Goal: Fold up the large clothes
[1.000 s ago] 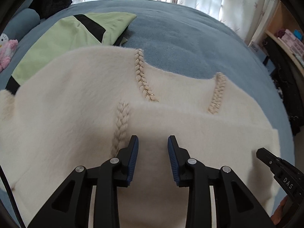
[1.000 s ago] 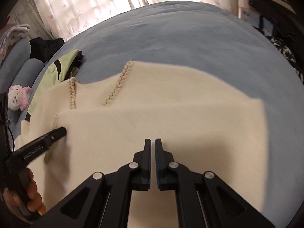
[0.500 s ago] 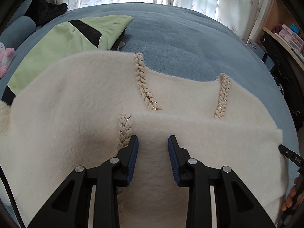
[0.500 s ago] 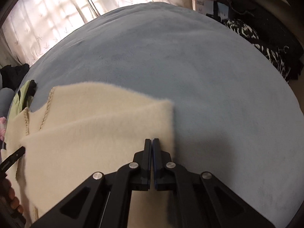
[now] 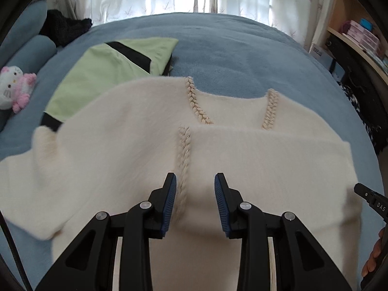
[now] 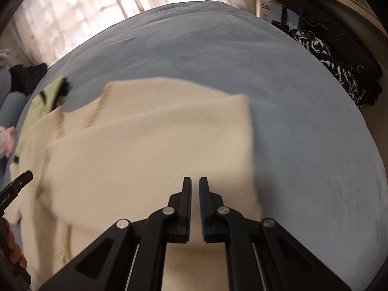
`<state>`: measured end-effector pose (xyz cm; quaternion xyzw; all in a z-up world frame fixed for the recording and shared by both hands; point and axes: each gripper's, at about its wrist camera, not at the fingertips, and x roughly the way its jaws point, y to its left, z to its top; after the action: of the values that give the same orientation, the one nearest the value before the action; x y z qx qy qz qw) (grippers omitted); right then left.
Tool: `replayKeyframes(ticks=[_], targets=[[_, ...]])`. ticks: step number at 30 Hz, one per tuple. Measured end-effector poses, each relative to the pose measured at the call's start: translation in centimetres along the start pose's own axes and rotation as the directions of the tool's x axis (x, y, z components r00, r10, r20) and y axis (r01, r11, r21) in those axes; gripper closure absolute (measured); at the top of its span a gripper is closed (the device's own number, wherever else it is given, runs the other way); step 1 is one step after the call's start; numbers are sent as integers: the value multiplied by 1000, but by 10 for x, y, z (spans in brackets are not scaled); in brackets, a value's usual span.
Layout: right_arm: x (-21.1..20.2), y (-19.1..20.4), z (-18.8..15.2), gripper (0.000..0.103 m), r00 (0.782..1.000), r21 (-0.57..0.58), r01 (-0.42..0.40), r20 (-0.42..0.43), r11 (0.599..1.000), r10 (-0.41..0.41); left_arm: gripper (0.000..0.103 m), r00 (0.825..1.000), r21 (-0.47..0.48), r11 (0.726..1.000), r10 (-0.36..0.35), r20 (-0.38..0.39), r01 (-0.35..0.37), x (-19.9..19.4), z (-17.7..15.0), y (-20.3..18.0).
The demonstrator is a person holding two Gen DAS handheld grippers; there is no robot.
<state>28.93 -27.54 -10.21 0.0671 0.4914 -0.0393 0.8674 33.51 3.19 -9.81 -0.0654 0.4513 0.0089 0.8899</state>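
A large cream fuzzy garment (image 5: pixel 135 145) with braided gold trim (image 5: pixel 197 108) lies on the blue bed, its near part folded over. It also shows in the right wrist view (image 6: pixel 150 150), blurred. My left gripper (image 5: pixel 195 185) is open and empty, just above the folded layer beside a trim line. My right gripper (image 6: pixel 195 188) has a narrow gap between its jaws and holds nothing, above the garment near its right edge. The right gripper's tip (image 5: pixel 368 195) shows at the left view's right edge.
A green garment with black bands (image 5: pixel 114 70) lies behind the cream one. A plush toy (image 5: pixel 14 87) and dark clothes (image 5: pixel 65 28) are at the far left. Blue bedding (image 6: pixel 303 111) extends right. Shelves and dark clothing (image 6: pixel 339 55) stand at the right.
The right gripper's jaws parted slightly and it swung back left over the garment. The left gripper pulled back a little, so more of the cloth shows.
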Motion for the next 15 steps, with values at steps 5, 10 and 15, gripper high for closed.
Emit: replayKeyframes(ticks=[5, 10, 15], targets=[[-35, 27, -32, 97, 999, -35, -52, -9, 998, 52, 71, 1000, -1, 1000, -21, 4, 21, -48, -28, 15], [-69, 52, -69, 95, 993, -56, -118, -16, 992, 117, 67, 999, -23, 999, -47, -4, 47, -88, -60, 36], [-96, 82, -107, 72, 986, -94, -166, -28, 982, 164, 64, 997, -31, 997, -74, -3, 74, -129, -95, 53]])
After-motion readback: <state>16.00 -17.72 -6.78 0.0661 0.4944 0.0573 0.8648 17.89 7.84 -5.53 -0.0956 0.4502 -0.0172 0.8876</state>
